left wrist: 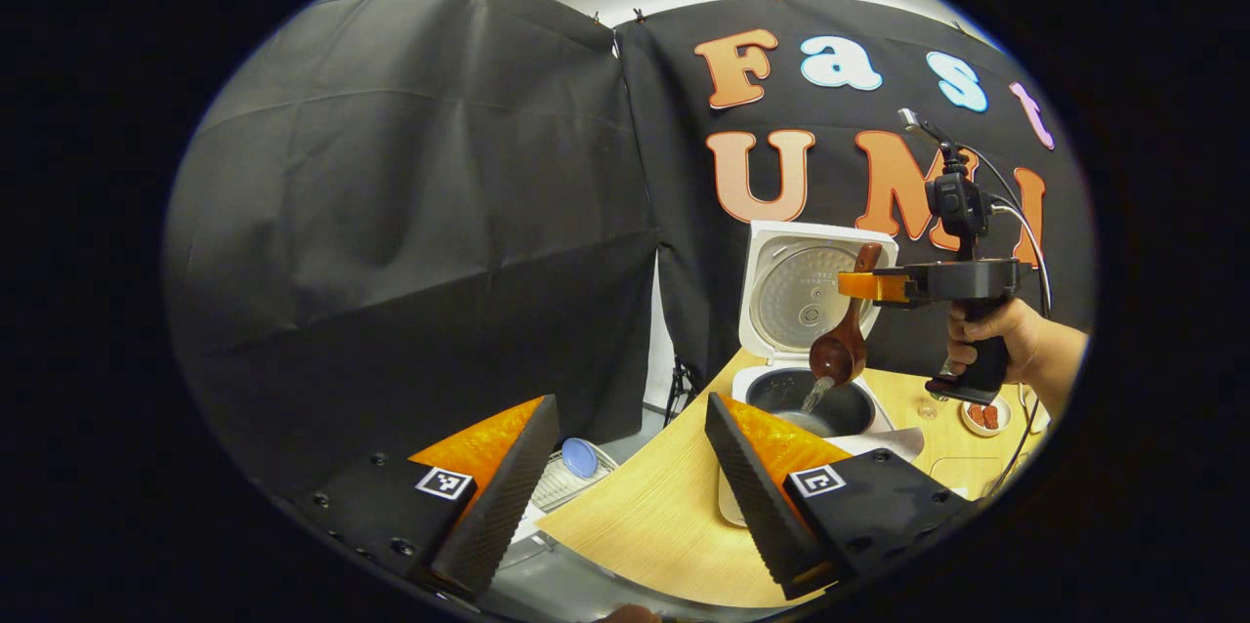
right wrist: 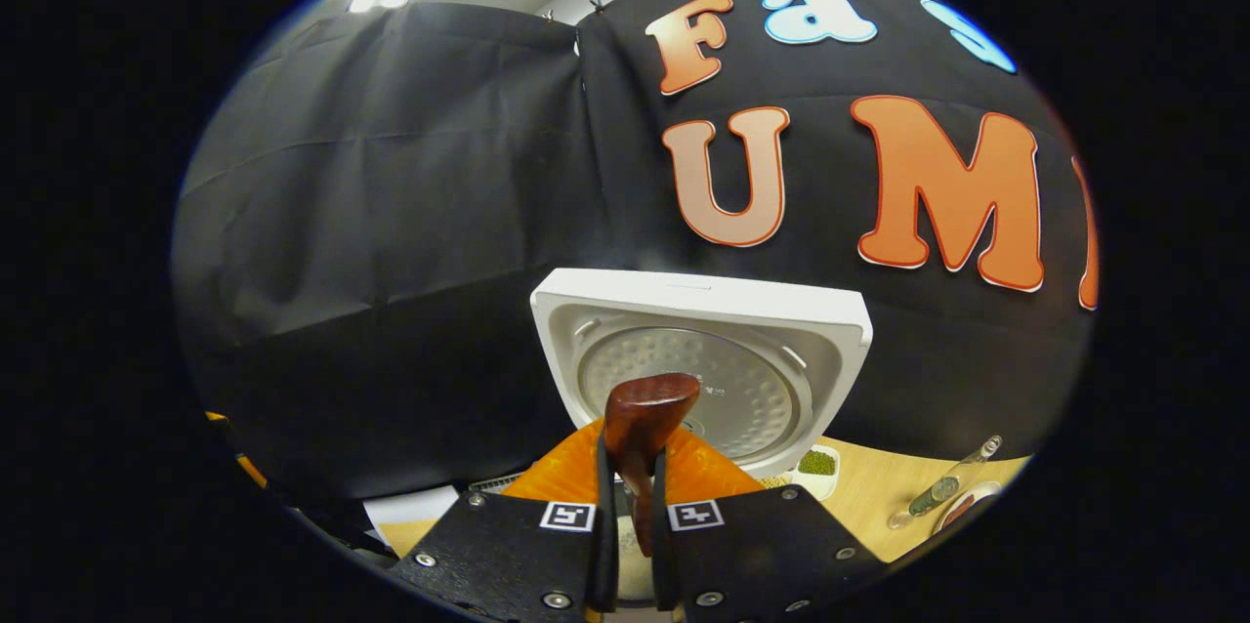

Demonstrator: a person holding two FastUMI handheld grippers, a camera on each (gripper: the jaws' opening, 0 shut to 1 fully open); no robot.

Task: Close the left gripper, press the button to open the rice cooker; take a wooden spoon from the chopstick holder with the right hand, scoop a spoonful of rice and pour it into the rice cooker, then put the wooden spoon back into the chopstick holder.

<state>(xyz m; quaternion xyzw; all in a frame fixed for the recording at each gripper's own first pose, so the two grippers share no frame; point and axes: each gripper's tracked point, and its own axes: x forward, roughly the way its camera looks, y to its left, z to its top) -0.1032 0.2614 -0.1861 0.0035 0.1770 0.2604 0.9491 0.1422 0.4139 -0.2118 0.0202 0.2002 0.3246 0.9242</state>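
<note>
Gripping the wooden spoon (left wrist: 848, 330) by its handle, the right gripper (left wrist: 859, 286) held it nearly upright, bowl down, over the open rice cooker (left wrist: 815, 330), rice spilling into the pot. The left gripper (left wrist: 625, 467) gaped empty.

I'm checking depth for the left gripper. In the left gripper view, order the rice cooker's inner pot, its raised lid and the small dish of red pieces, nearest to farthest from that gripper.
1. Inner pot: just ahead of the left gripper, on the right.
2. Raised lid: standing upright behind the pot.
3. Small dish: far right, under the hand. Too close to call against the lid.
</note>
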